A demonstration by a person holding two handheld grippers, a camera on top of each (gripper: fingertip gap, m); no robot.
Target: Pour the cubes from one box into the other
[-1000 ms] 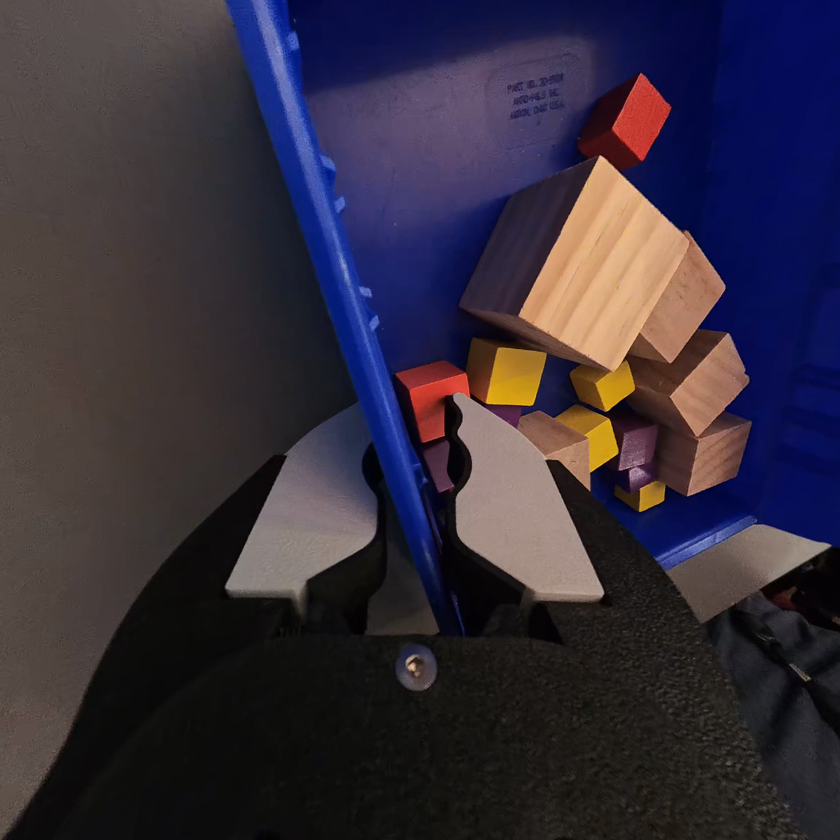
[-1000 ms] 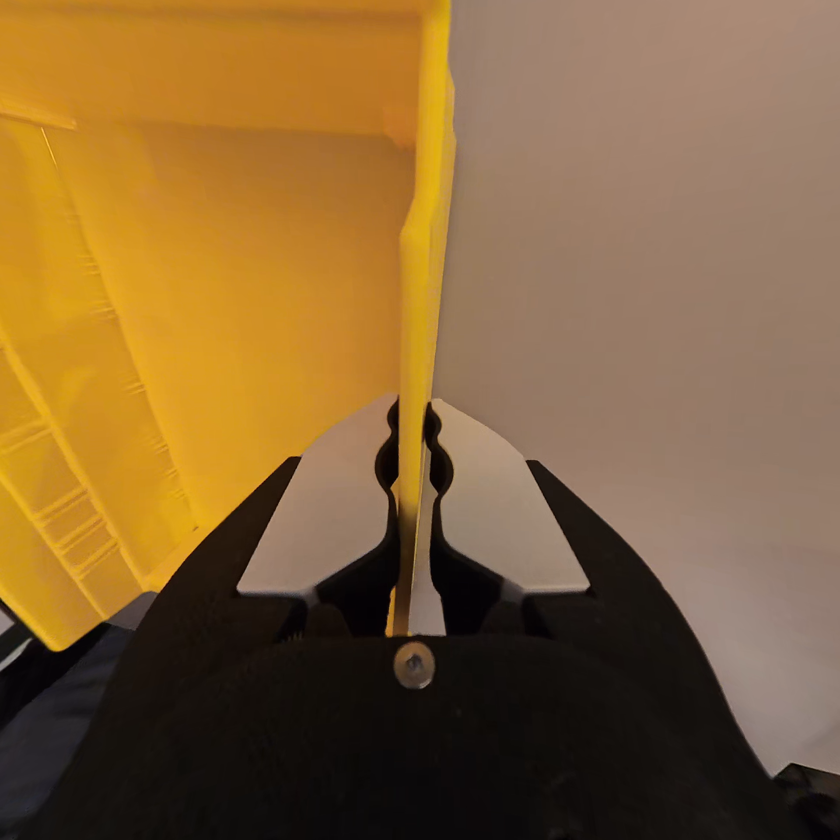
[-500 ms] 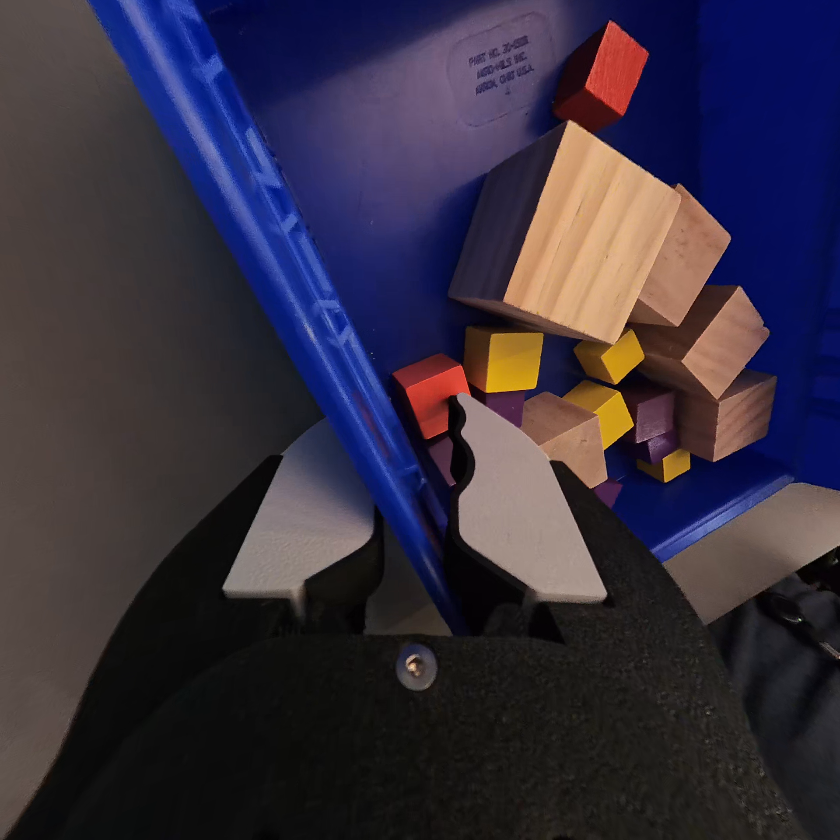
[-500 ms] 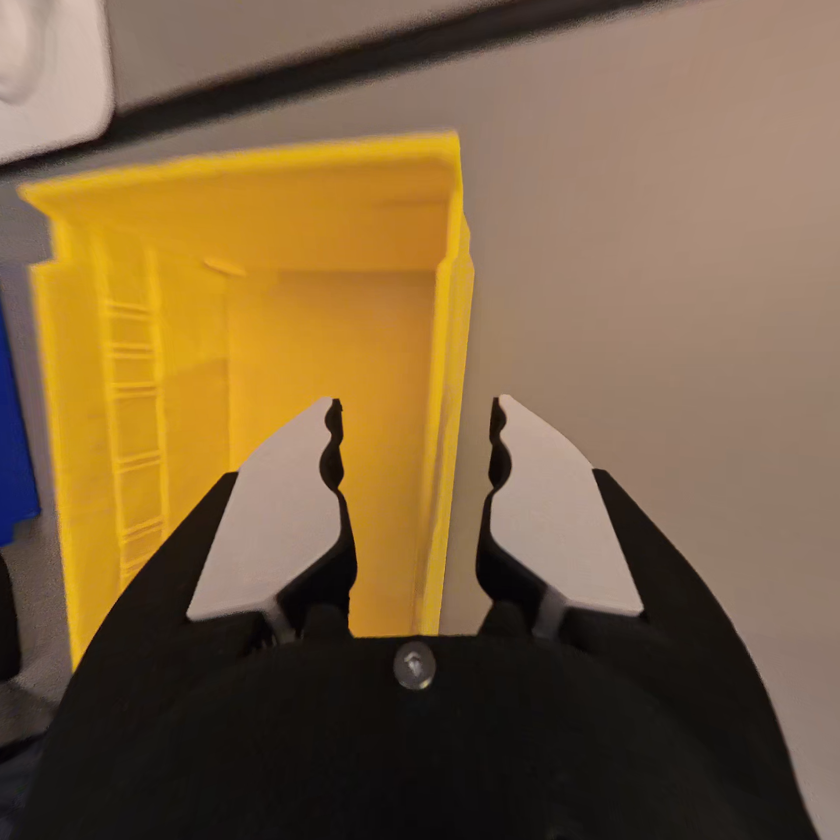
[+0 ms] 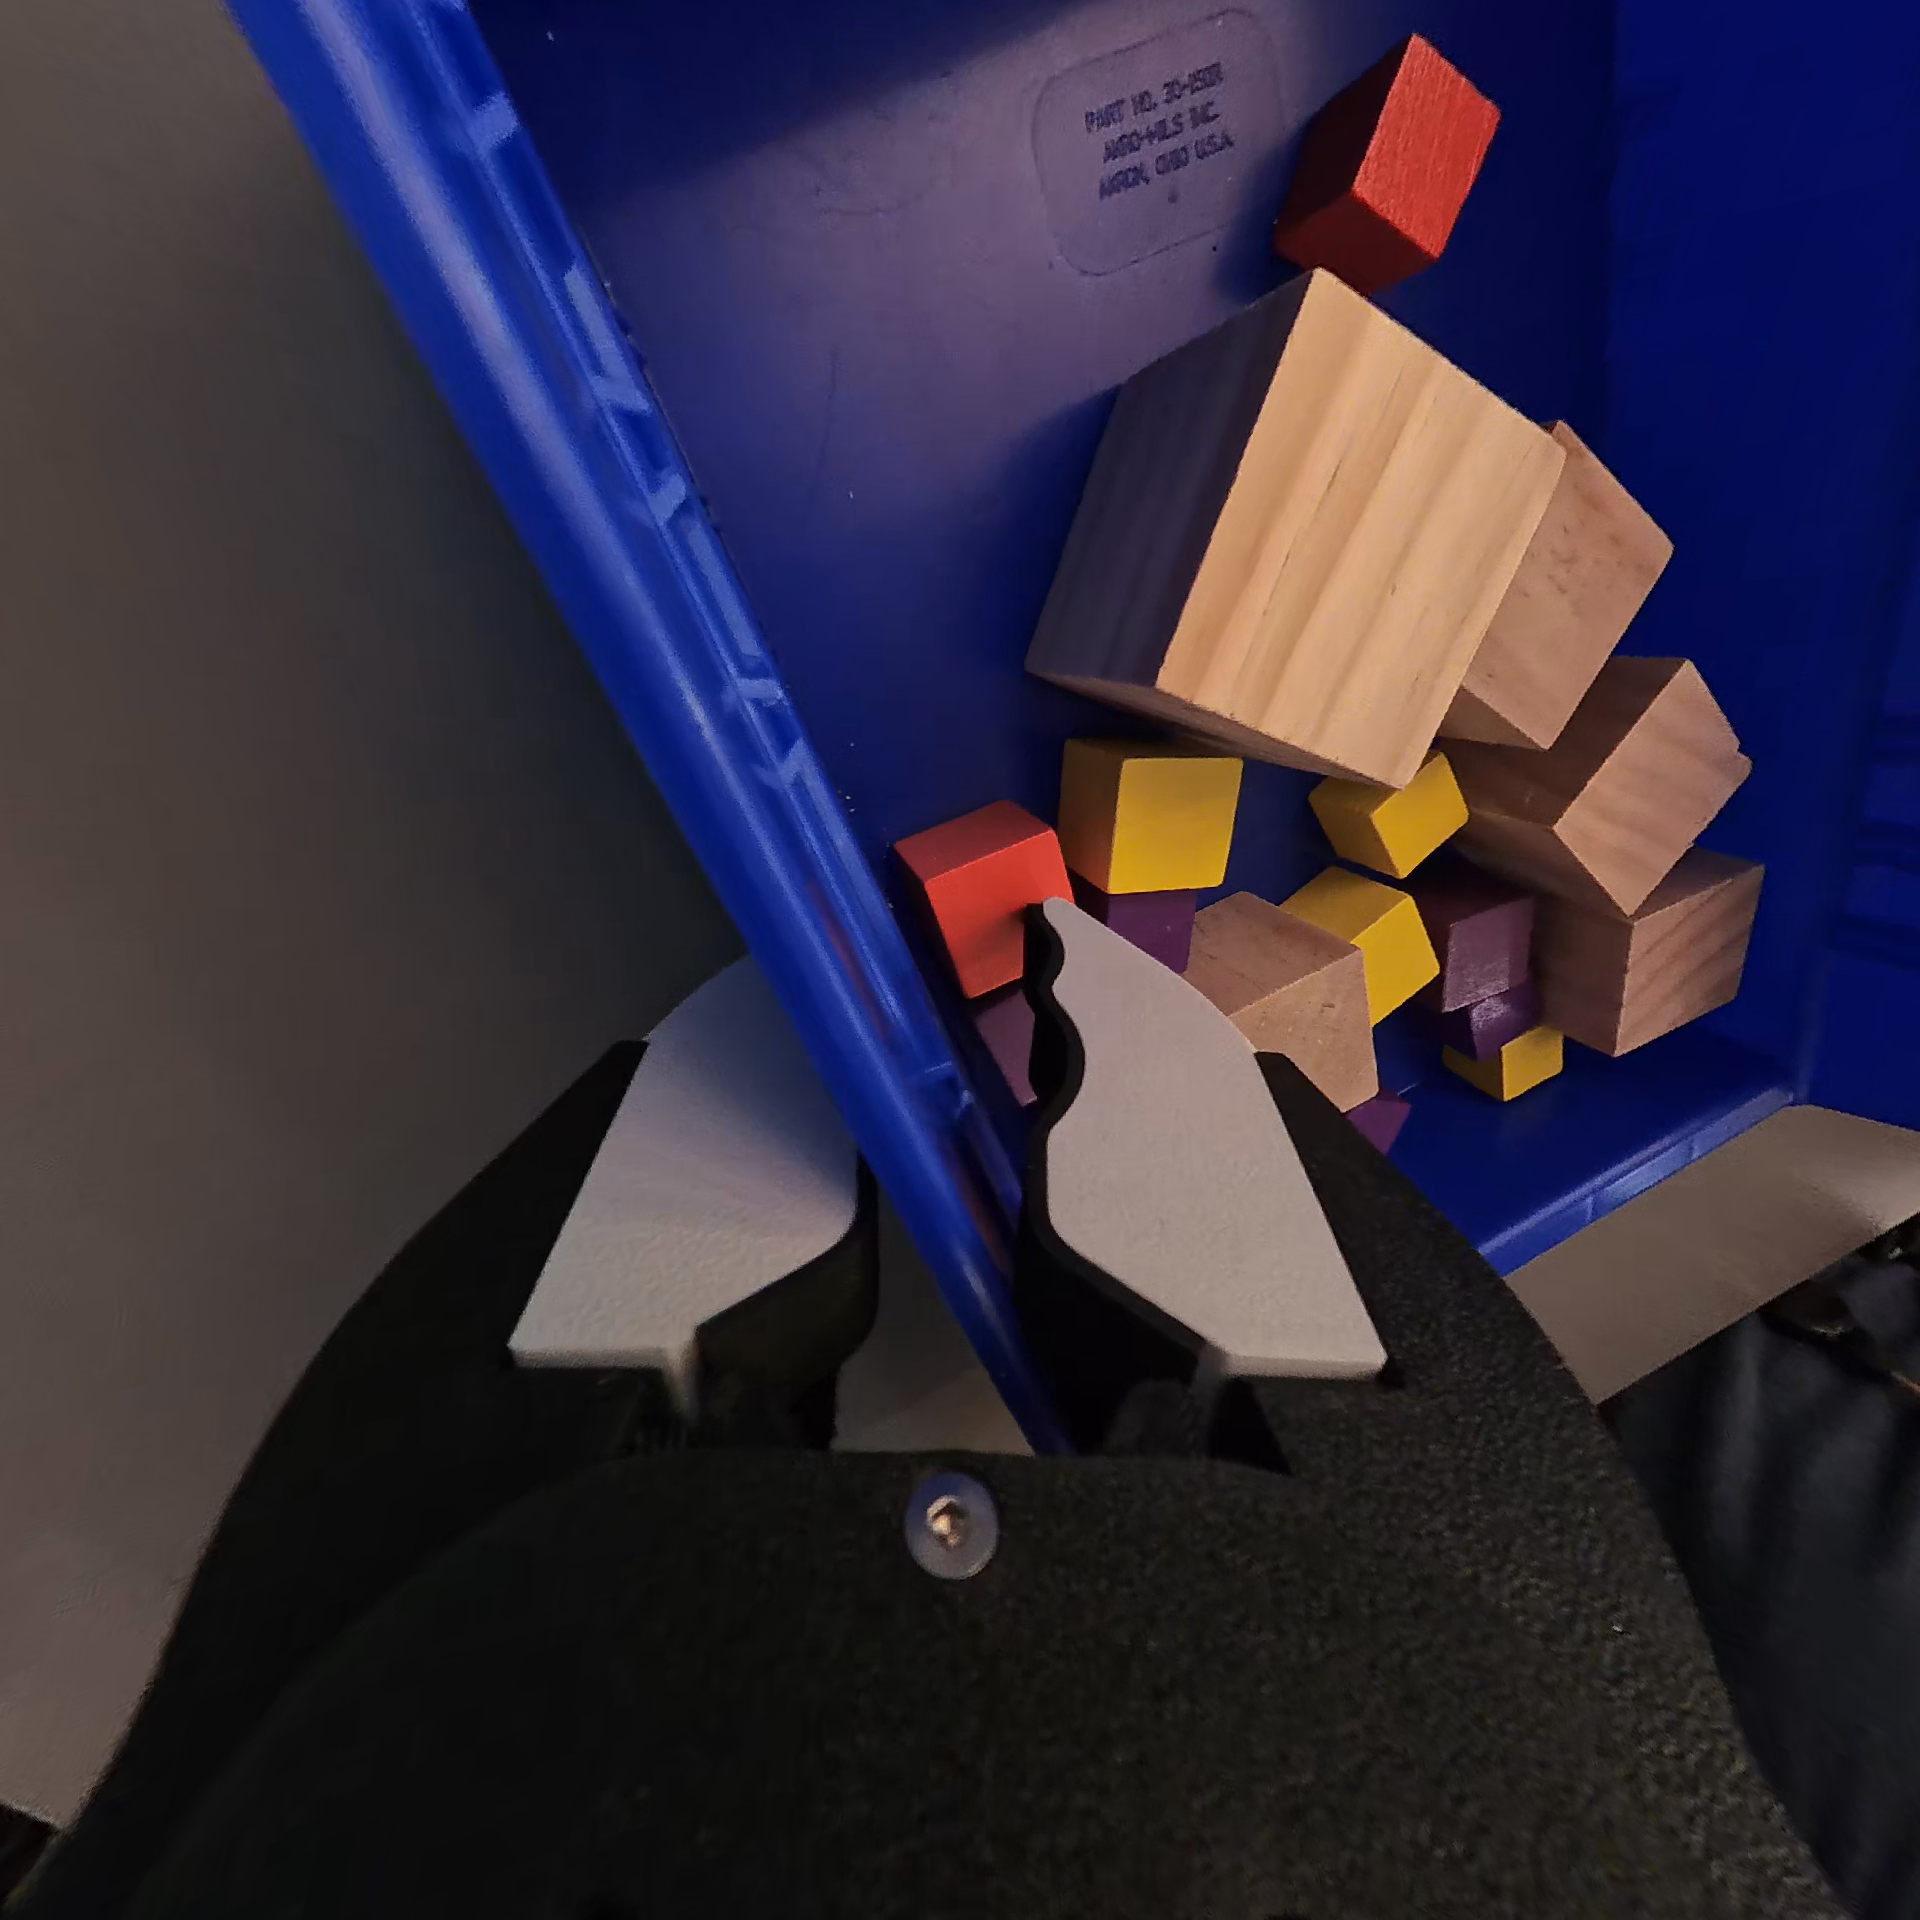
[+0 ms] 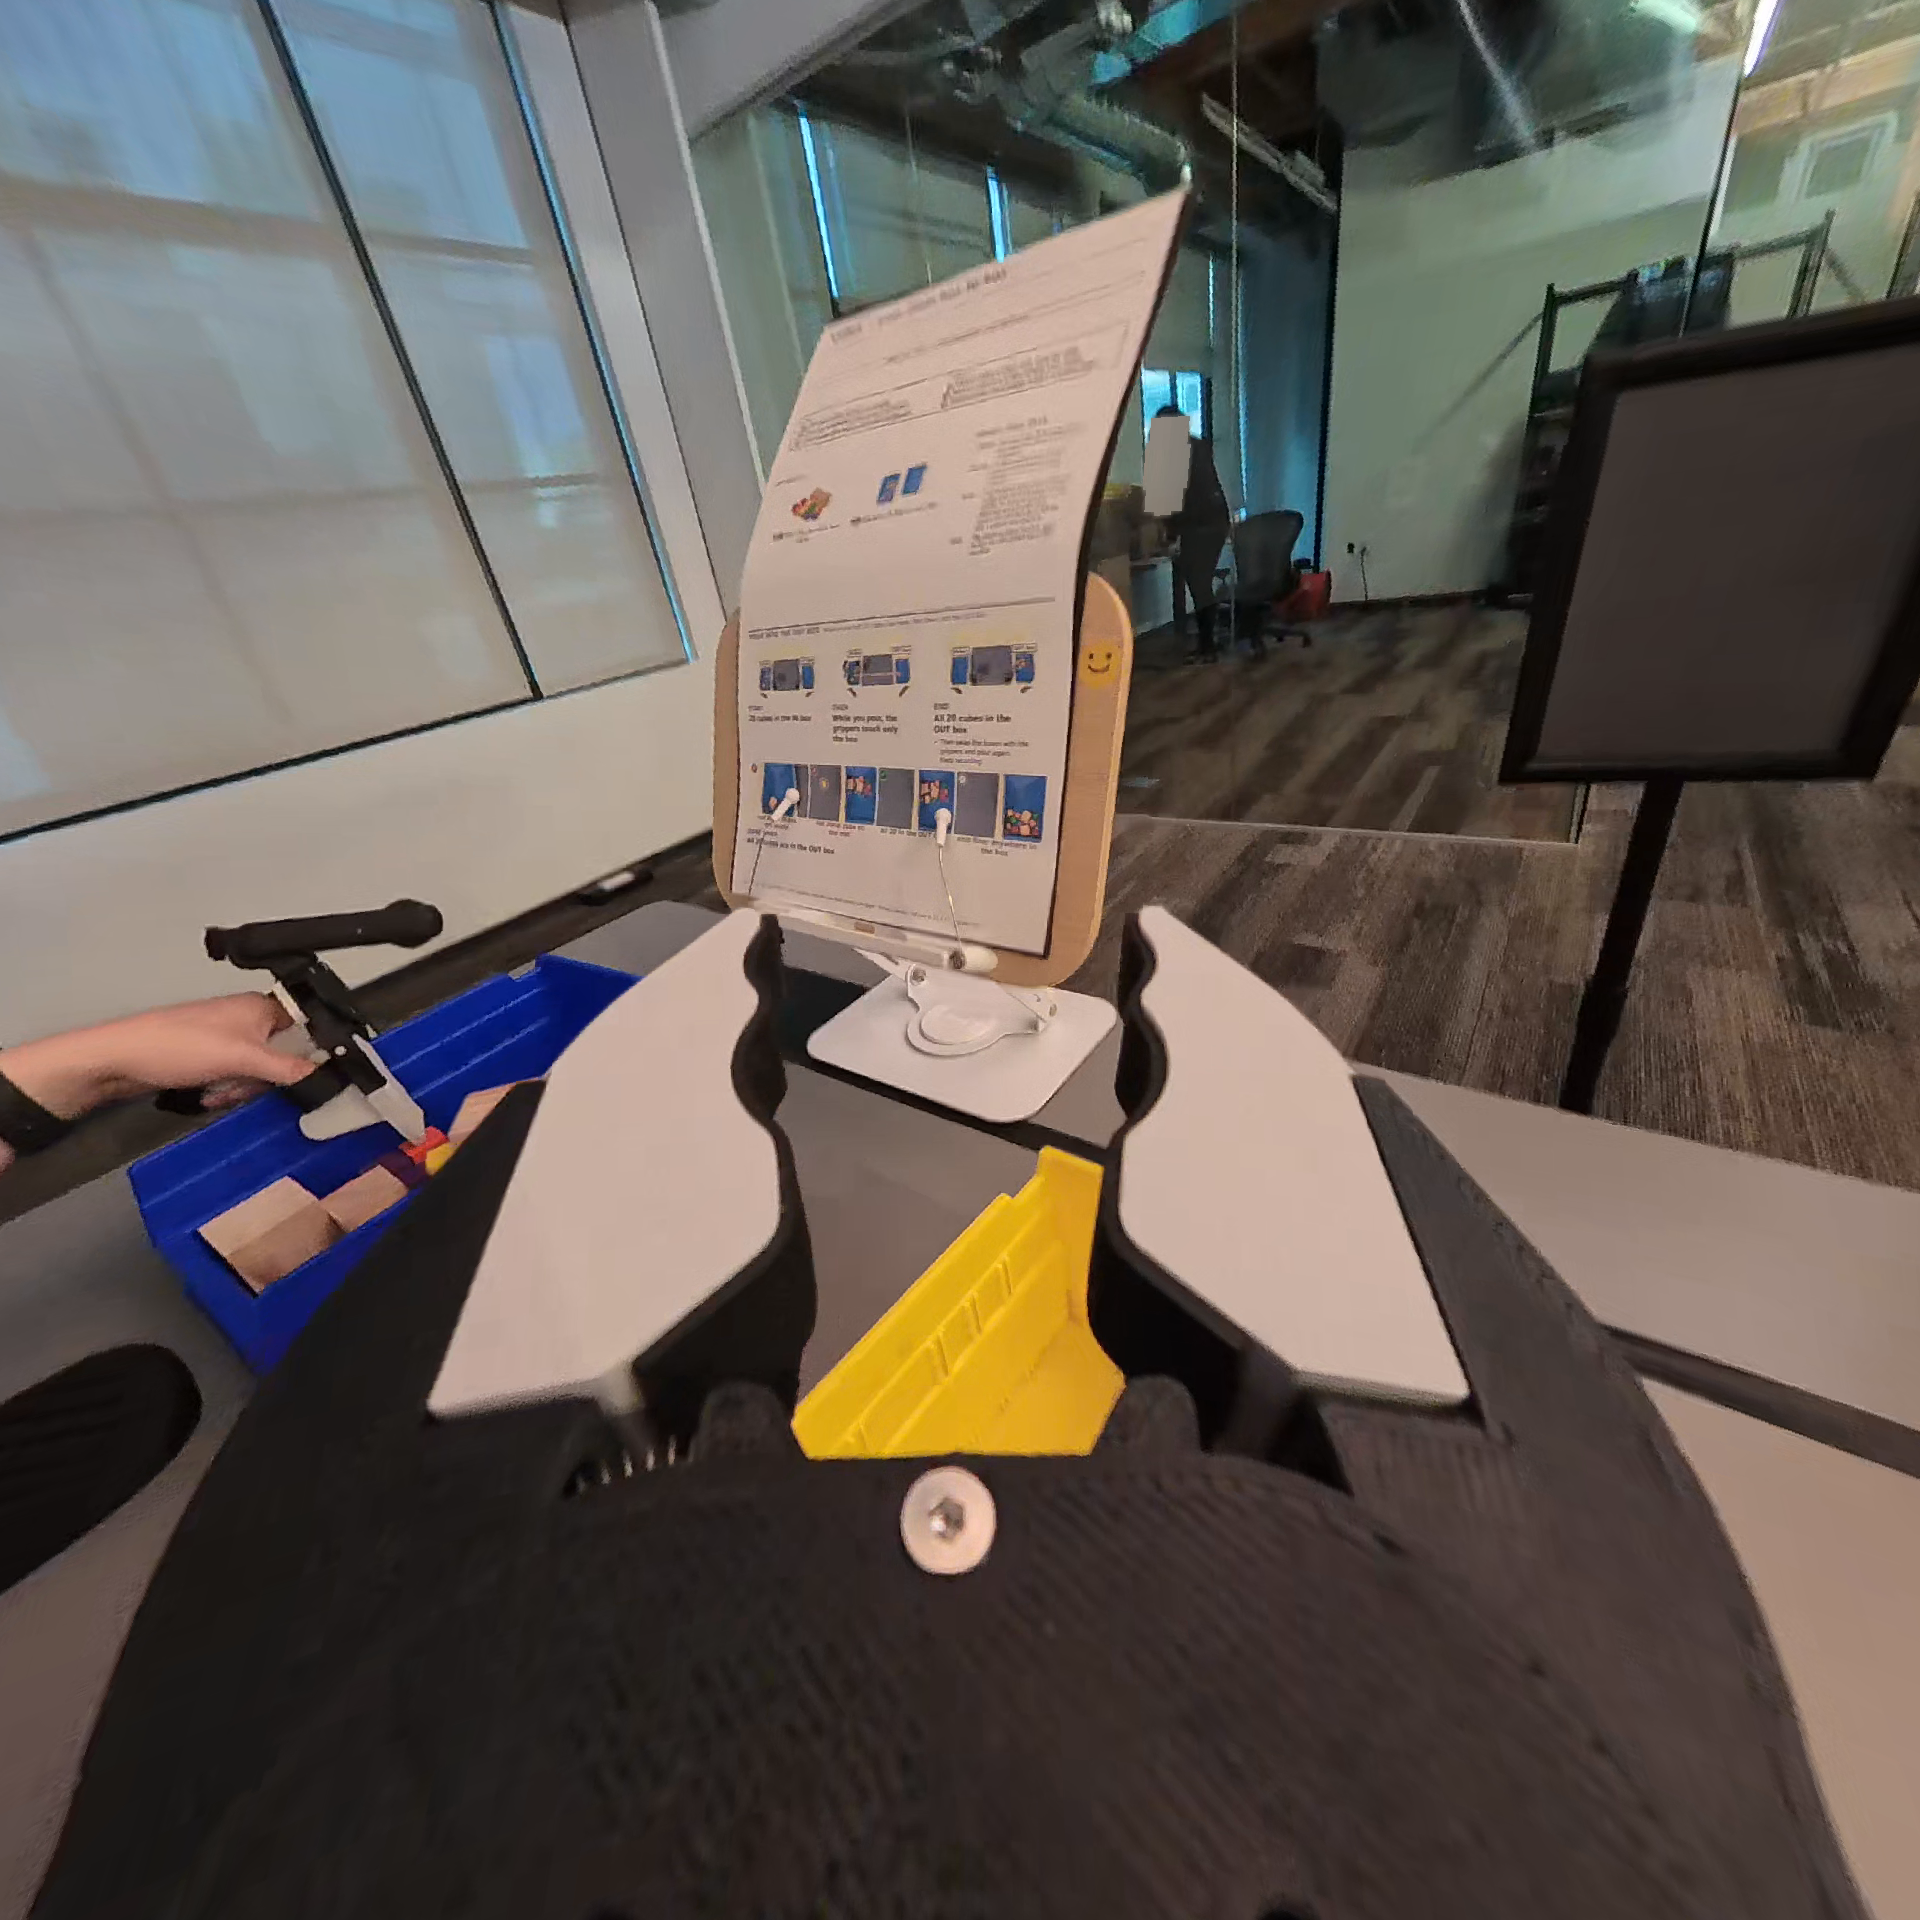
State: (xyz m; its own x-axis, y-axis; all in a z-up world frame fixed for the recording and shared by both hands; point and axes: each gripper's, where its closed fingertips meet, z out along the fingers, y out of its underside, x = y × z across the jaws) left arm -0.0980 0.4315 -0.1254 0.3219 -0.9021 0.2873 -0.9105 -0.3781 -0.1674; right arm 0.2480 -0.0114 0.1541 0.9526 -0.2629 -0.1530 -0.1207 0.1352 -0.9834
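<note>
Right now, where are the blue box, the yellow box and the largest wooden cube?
blue box (image 5: pixel 665 665): left wrist view, on its side wall.
yellow box (image 6: pixel 966 1340): right wrist view, on its ribbed wall.
largest wooden cube (image 5: pixel 1340 561): left wrist view, on its pale top face.

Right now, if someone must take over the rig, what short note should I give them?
Left gripper: shut on the side wall of the blue box, which rests on the grey table.
Right gripper: open, empty, raised above the yellow box.
Cubes: all visible ones lie in the blue box; no cubes show in the visible part of the yellow box.
Done: the pour appears finished.
Left: release the blue box and withdraw.
</note>
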